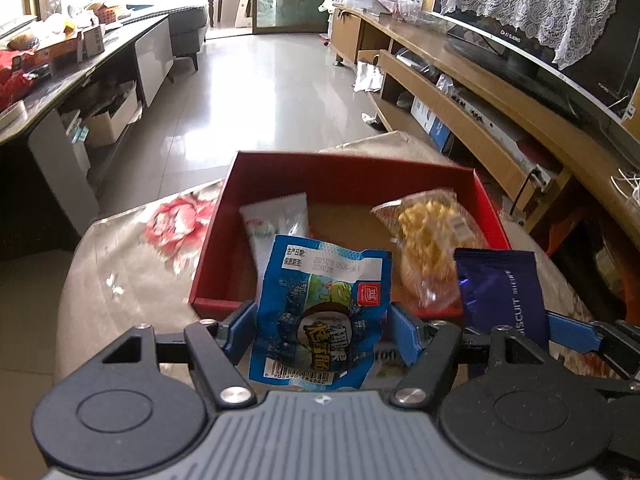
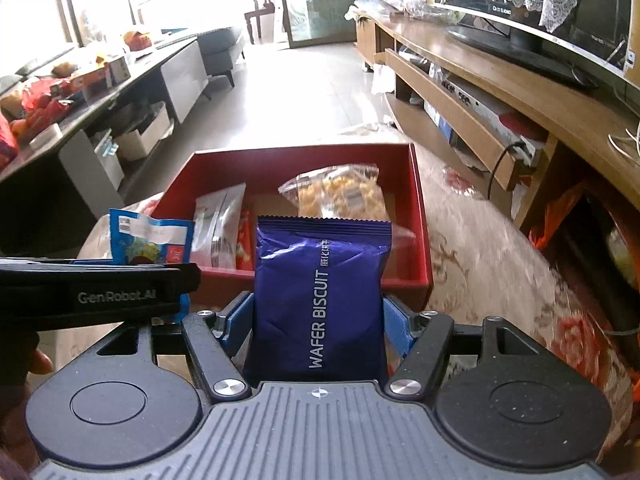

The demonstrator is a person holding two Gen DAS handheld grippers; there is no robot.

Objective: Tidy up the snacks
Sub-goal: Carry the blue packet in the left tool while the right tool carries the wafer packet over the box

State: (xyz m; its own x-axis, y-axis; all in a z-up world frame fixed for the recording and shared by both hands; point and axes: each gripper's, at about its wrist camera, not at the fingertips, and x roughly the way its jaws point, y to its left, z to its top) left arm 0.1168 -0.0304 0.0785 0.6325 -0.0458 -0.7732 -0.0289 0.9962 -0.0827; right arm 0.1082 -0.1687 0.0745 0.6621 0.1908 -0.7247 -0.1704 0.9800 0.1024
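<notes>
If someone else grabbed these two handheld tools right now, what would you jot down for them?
Left tool: shut on the light blue snack packet, held just short of the red box.
Right tool: shut on the purple wafer biscuit pack, also at the box's near edge.
Done: a white packet and a clear bag of yellow snacks already lie in the box.
Left: lower both held packs into the box's free space and release.

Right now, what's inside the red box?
The red box holds a white packet and a clear bag of yellow snacks, with bare cardboard floor between. The held wafer biscuit pack covers its near middle.
</notes>
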